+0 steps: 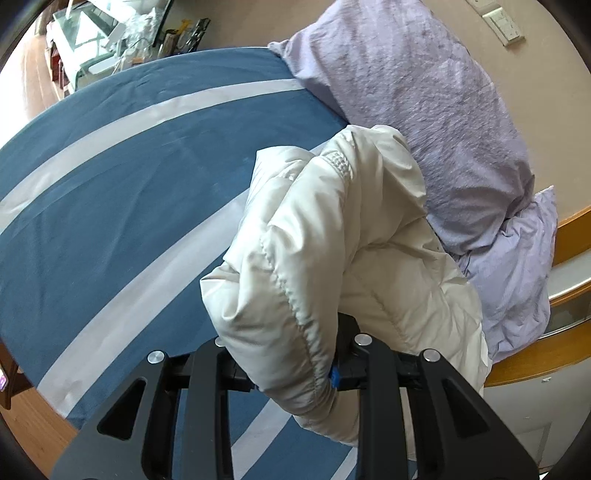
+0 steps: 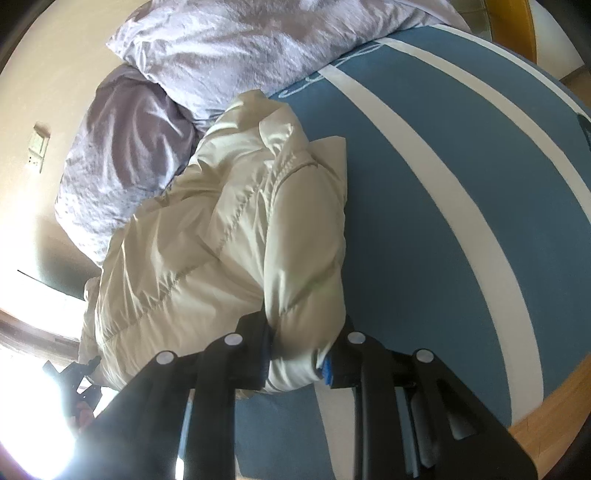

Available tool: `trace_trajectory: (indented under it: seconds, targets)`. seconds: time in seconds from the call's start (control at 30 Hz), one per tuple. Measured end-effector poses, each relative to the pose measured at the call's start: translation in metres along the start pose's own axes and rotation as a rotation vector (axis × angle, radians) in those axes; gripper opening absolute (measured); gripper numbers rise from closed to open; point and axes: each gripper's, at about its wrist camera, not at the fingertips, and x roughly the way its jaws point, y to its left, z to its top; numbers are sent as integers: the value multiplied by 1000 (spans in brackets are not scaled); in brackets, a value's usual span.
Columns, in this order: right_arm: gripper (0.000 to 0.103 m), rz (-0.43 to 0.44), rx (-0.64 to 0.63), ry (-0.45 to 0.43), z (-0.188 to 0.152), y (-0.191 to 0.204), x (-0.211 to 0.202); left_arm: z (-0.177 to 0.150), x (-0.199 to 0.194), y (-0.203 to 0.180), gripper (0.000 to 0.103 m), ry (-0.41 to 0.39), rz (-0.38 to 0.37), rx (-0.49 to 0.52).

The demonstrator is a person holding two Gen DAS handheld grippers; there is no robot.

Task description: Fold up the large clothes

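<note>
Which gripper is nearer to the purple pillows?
Hard to tell. Both grippers, left and right, grip the cream jacket; the purple pillows lie beyond it.

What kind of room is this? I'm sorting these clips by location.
Most likely a bedroom. A bed with a blue, white-striped sheet fills the view, lilac pillows lean against the wall, and a cream puffer jacket lies on it.

Home bedroom, blue white-striped bed sheet (image 1: 110, 206), lilac pillows (image 1: 424, 110), wall switch (image 1: 504, 24)
</note>
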Motion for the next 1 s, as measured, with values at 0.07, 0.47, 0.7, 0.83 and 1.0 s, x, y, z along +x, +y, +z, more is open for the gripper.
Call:
trace_trajectory:
  seconds: [0.07,0.47,0.7,0.83,1.0]
  targets:
    - [21,1,0,0,-7,-2,-3,-3,-4,6,28,2,-4,-6]
    - [56,-183,-143,-149,5,11,-36,3,1,20,73,6,57,-110]
    - [56,-186,-409,-130,3,71,-15,11,13,22,81,-3,35,-197]
    - [56,-204,-513,-93,-9,95,7,12,18,20,81,-10,28,-231]
    - [67,-228,-545,-38,-24,97,30,13,18,16,63,-46,-2,-240]
